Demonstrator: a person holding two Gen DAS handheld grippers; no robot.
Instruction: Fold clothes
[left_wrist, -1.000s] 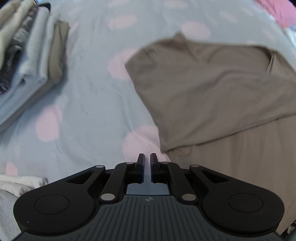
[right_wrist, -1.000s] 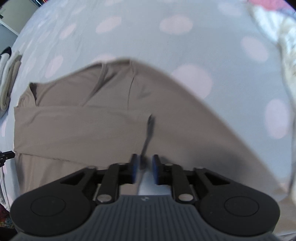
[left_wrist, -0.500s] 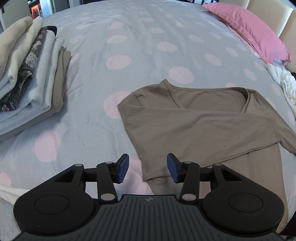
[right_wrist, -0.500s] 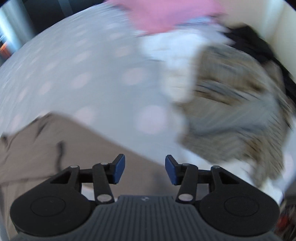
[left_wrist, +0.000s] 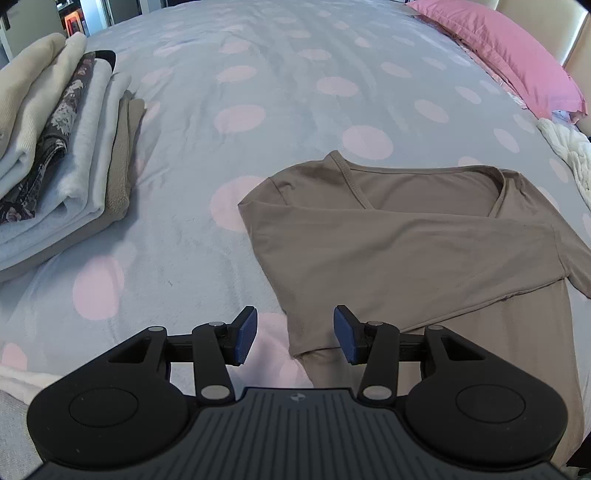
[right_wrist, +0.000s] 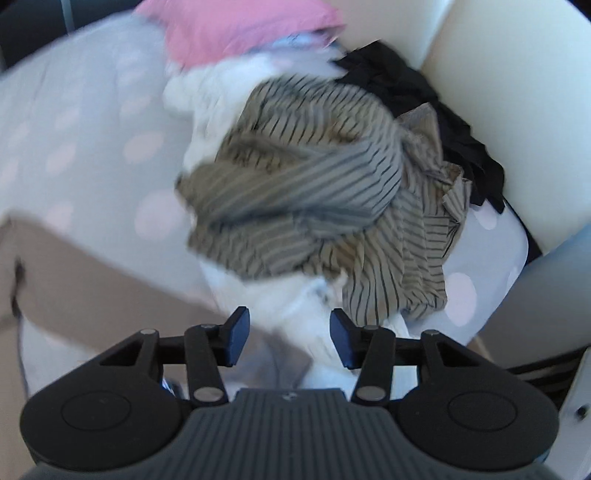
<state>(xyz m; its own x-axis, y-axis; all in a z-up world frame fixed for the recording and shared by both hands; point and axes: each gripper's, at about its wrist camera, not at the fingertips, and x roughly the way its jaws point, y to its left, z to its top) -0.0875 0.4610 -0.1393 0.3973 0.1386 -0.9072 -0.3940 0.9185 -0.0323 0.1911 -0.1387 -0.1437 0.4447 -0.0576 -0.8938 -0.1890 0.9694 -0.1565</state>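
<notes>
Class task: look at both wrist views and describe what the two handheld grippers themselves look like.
The left gripper and right gripper match: black linkage arms with silver pivot pins, blue pads on the fingertips, two round black discs, and a ribbed dark-grey body bearing a small round logo. No cables show.

A home bedroom: a polka-dot bed (left_wrist: 280, 92), pink pillow (left_wrist: 509, 59), and folded clothes stack (left_wrist: 62, 155).

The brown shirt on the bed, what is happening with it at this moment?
A person is folding clothes with two handheld grippers. The brown shirt lies flat on the dotted bedspread, one sleeve folded across it. The left gripper hangs open above its edge, holding nothing. The right gripper, also open, faces a heap with a striped garment.
</notes>
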